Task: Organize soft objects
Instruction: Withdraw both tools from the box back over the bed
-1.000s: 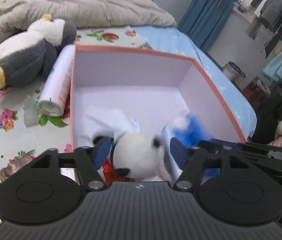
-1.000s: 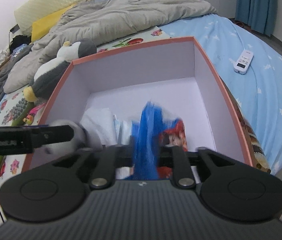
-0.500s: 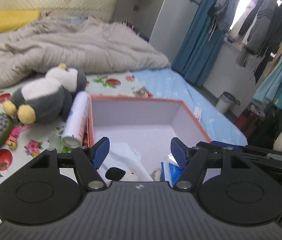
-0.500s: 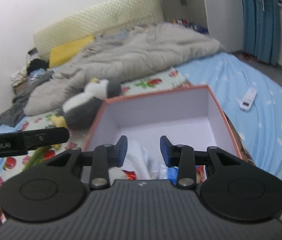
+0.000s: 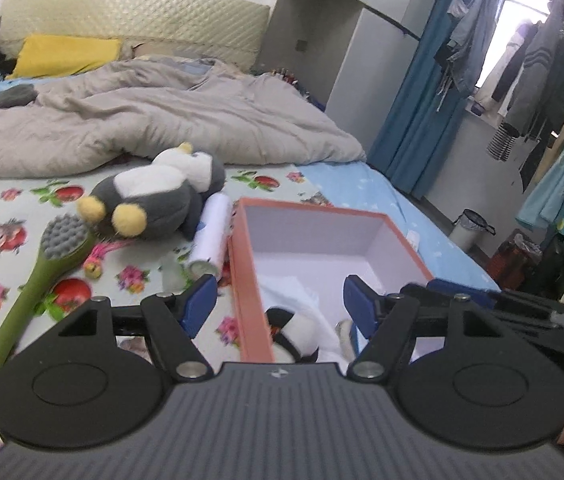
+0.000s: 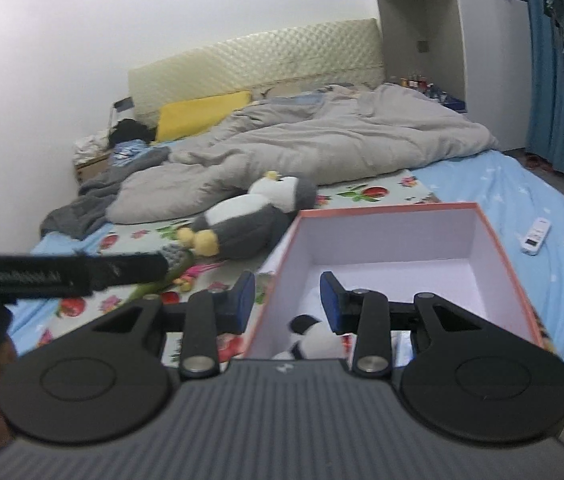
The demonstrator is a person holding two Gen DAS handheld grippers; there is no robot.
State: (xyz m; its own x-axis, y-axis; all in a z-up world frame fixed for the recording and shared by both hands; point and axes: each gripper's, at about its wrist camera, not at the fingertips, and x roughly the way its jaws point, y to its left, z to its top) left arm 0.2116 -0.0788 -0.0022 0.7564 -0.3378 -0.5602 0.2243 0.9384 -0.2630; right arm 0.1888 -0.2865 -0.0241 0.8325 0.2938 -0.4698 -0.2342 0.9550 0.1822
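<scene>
Both grippers have risen out of the box point(image 5: 250, 280) since the earlier frames and now hang above its near edge. Left gripper point(image 5: 280, 302): jaws spread wide, nothing between them. Right gripper point(image 6: 286, 300): jaws partly spread, nothing between them. The panda point(image 6: 315, 340) and a white cloth point(image 5: 287, 288) lie in the box's near left corner, released. The penguin point(image 5: 154, 196) lies on the bed point(image 5: 14, 200) left of the box, with a white can point(image 5: 212, 236) between them, touching the penguin. A green brush point(image 5: 42, 268) lies further left.
</scene>
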